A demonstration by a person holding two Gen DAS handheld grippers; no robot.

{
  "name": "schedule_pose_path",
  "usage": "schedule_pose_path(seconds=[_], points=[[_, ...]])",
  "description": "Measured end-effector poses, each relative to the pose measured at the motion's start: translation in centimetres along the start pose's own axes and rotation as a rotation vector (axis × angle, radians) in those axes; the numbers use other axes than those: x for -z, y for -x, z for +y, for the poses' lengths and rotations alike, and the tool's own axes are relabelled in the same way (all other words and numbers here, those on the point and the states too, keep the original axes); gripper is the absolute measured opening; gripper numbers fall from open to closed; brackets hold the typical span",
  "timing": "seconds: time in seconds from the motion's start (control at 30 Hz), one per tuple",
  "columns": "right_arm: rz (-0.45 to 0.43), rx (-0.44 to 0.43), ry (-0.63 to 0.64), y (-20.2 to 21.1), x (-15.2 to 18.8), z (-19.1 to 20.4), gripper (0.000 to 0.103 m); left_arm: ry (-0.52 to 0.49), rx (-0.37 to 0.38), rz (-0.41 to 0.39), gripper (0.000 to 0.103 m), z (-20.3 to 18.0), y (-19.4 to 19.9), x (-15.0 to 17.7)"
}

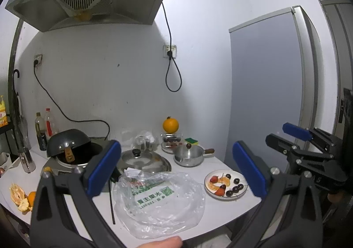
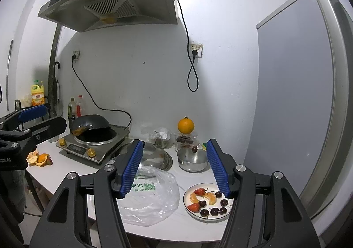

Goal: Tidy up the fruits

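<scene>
A white plate at the counter's front right holds strawberries, orange segments and dark cherries; it also shows in the left wrist view. A whole orange sits on a glass container of cherries at the back. My left gripper is open and empty above a clear plastic bag. My right gripper is open and empty, held above the counter near the plate; it also shows in the left wrist view.
An induction cooker with a tipped black wok stands at the left. Orange peel lies near the left edge. A small steel pot, a glass lid, bottles and a fridge are around.
</scene>
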State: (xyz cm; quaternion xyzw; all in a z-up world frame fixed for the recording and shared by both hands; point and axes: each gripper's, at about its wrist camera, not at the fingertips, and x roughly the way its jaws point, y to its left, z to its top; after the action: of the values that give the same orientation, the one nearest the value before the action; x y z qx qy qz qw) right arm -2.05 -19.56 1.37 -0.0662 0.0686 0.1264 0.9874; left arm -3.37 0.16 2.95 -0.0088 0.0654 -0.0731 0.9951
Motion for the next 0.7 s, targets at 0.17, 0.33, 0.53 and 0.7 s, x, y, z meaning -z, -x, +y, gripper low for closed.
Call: schedule_pose_path(seconds=[0.17,0.33,0.53,0.7], points=[[-0.003,-0.002,-0.003,0.13,0.0,0.03,0.063,0.003,0.002,0.007,0.102,-0.07,-0.12,0.1],[-0.003,0.001,-0.006,0.29,0.04,0.05,0.063,0.004,0.002,0.008,0.102,-0.03,-0.16,0.08],[0.001,0.003,-0.008,0.37,0.08,-0.01,0.063,0.0,0.0,0.006,0.102,-0.05,-0.25,0.05],[0.0,0.012,-0.015,0.67,0.13,-0.13,0.064,-0.004,0.004,0.006,0.102,-0.01,-0.32,0.14]])
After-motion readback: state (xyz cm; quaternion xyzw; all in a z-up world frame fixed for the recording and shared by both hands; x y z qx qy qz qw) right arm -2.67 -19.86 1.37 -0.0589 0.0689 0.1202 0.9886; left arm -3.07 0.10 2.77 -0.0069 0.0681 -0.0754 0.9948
